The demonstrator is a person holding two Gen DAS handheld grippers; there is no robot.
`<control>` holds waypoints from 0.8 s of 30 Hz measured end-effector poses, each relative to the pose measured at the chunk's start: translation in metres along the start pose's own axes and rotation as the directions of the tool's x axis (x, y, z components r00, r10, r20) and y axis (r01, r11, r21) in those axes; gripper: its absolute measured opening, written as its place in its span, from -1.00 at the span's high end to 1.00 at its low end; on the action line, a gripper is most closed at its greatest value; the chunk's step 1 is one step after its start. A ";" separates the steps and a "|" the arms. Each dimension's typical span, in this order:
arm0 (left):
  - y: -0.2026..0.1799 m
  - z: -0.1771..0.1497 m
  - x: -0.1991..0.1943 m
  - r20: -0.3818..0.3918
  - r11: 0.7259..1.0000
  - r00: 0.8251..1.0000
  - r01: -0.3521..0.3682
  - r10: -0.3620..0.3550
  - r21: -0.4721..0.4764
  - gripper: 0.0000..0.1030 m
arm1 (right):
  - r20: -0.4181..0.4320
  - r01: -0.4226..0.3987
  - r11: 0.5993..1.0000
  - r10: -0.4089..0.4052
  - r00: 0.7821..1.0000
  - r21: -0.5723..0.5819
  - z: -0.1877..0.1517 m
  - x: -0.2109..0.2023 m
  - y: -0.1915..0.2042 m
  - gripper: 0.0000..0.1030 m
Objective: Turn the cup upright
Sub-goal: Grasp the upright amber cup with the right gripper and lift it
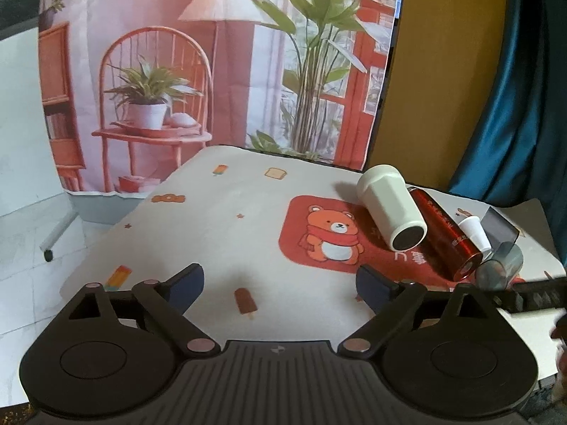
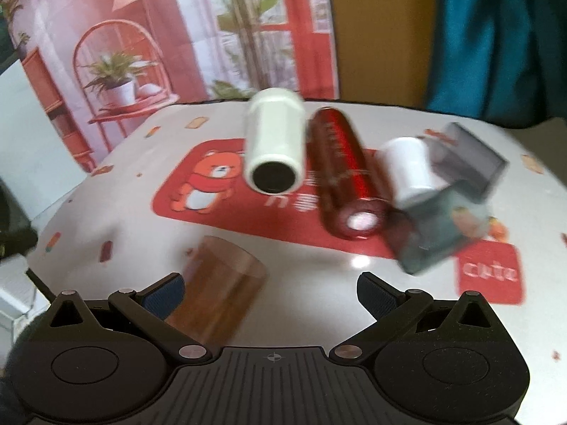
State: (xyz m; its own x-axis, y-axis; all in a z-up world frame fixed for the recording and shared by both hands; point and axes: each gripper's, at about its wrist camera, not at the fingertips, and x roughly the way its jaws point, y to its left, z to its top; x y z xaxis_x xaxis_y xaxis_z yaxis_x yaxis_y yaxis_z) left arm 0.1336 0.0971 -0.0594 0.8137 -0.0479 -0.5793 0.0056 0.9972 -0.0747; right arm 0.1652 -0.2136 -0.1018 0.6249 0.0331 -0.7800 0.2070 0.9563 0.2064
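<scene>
Cups lie on their sides on the bench (image 1: 219, 219), which is covered with a pale cloth printed with a bear (image 1: 333, 237) on a red patch. The cream cup (image 1: 391, 209) is on the red patch, its long axis running from far-left to near-right in the left wrist view; its dark round end faces toward the camera and its stepped, narrower end points away. Just beside it on the right lies a red metallic cup (image 1: 443, 233), nearly parallel to the cream one, and the two seem to touch along their sides. Further right there is a clear grey bottle (image 2: 443, 219) with a white cap (image 2: 411, 170), also tipped over, close to the red cup.

In the right wrist view an amber transparent cup (image 2: 223, 279) is at the near edge, close to the left finger of the right gripper (image 2: 271, 295). The picture is blurred, so I cannot tell which way its mouth points or whether it leans.

The right gripper is spread wide and grips nothing; the amber cup is by its left finger, but contact is not clear. The left gripper (image 1: 280, 288) is also wide apart, with only cloth between its fingers, and the cream cup is ahead of it to the right.
</scene>
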 end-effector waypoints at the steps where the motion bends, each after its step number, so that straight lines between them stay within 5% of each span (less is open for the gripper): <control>1: 0.000 -0.004 -0.002 0.010 1.000 1.000 -0.014 0.014 -0.003 -0.87 | -0.010 -0.010 1.000 0.009 1.000 -0.006 0.004 0.007 0.005 -1.00; 10: 0.001 -0.031 -0.005 -0.037 1.000 0.999 0.001 -0.002 -0.031 -0.88 | -0.147 -0.024 0.992 0.041 0.988 0.120 0.014 0.071 0.029 -0.97; 15: 0.001 -0.040 0.001 -0.077 0.999 0.997 0.026 -0.029 -0.039 -0.88 | -0.187 -0.038 0.964 0.090 0.978 0.264 0.004 0.088 0.017 -0.60; 19: 0.004 -0.045 0.002 -0.088 0.998 0.996 0.030 -0.035 -0.054 -0.88 | -0.186 -0.071 0.959 0.125 0.975 0.273 -0.002 0.086 0.011 -0.36; 24: 0.006 -0.045 0.006 -0.106 0.997 0.994 0.030 -0.037 -0.069 -0.88 | -0.157 -0.119 0.954 0.167 0.973 0.274 -0.006 0.074 0.003 -0.36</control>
State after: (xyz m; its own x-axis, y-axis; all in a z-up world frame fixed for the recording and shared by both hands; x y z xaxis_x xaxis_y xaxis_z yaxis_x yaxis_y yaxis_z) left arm 0.1118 0.0998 -0.0999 0.7470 -0.0907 -0.6587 -0.0100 0.9890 -0.1475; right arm 0.2076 -0.2066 -0.1628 0.5246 0.2371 -0.8177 0.3293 0.8292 0.4517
